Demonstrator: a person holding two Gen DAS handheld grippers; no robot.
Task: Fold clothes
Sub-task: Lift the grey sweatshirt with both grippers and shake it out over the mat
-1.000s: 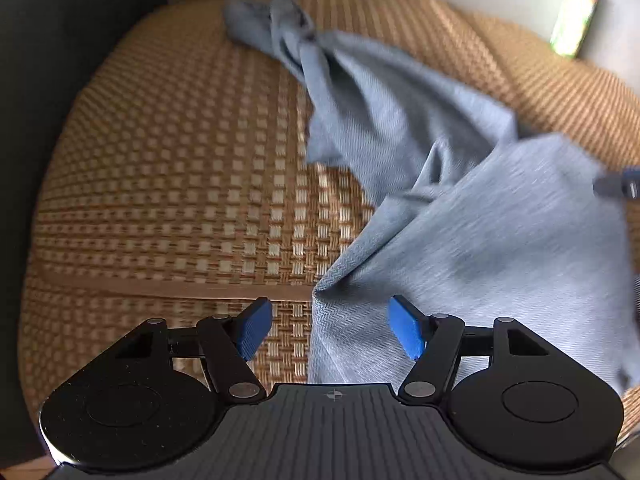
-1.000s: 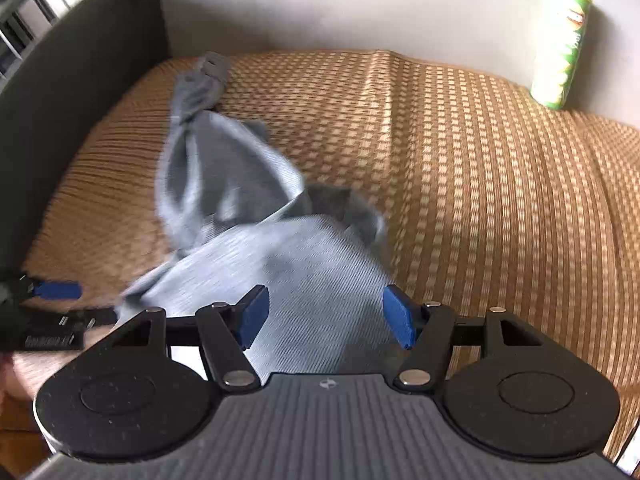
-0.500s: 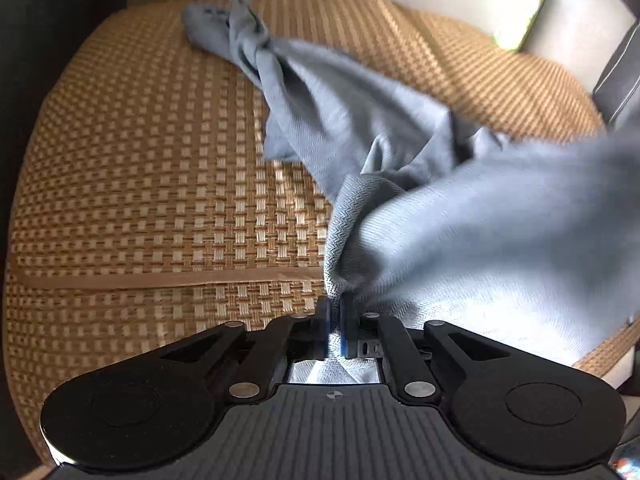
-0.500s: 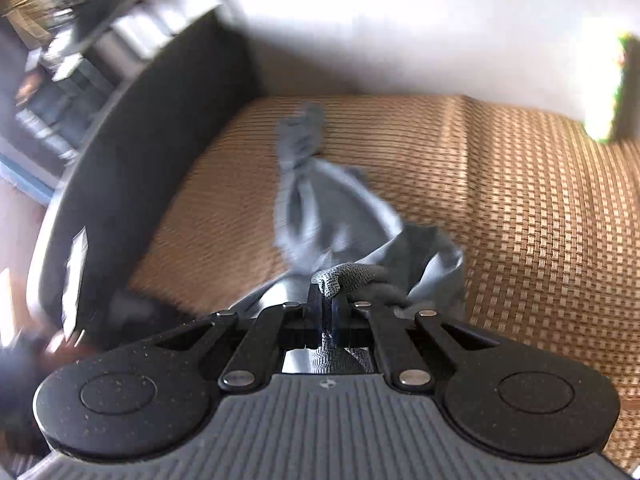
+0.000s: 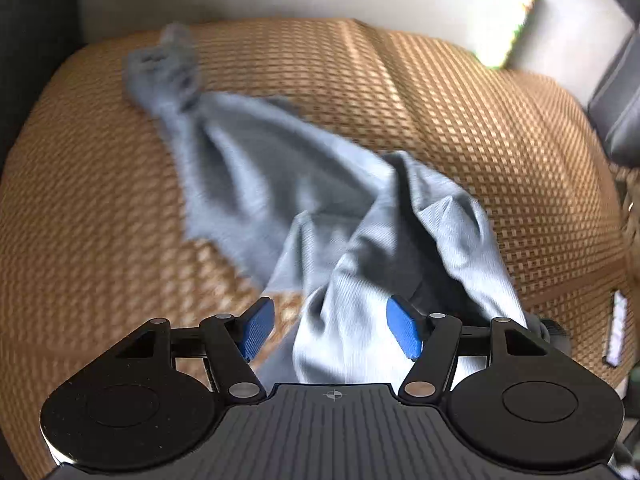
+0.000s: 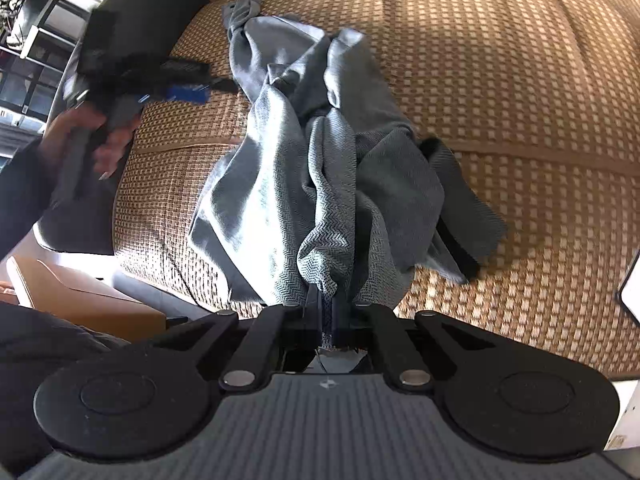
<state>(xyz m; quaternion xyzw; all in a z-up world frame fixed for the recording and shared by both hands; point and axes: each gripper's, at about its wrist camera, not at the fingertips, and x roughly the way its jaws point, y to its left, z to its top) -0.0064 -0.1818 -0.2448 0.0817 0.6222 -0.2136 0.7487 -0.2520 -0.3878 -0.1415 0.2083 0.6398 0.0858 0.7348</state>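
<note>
The grey garment (image 6: pixel 320 152) lies bunched on the woven rattan-patterned sofa seat (image 6: pixel 500 80), running from a twisted, knotted end at 12 o'clock in the right wrist view down to the near edge at 6 o'clock. It is crumpled lengthwise, with several overlapping folds and one dark flap trailing toward 4 o'clock.

The right tongs (image 6: pixel 328 316) are closed on a gathered hem of the garment; fabric rises directly out of the pinch. The left tongs (image 5: pixel 332 328) are opening: the blue pads (image 5: pixel 404 332) stand well apart, and cloth passes between them without visible pad contact. In the right wrist view the left tongs appear blurred at 10 o'clock, carried by the person's hand (image 6: pixel 80 136), clear of the garment.

Judged stage: early. The garment is being lifted for spreading; no fold is made.

Risks from this state:
- Single-point hold. With only the right tongs gripping, the garment probably hangs and twists instead of spreading flat.
- Multi-layer pinch. The gathered hem may contain more than one layer, so a later fold line could come out skewed.
- The knotted far end may drag on the textured seat and resist straightening.
- A green canister (image 5: pixel 512 28) stands at 1 o'clock near the backrest; swung cloth could topple it.
</note>
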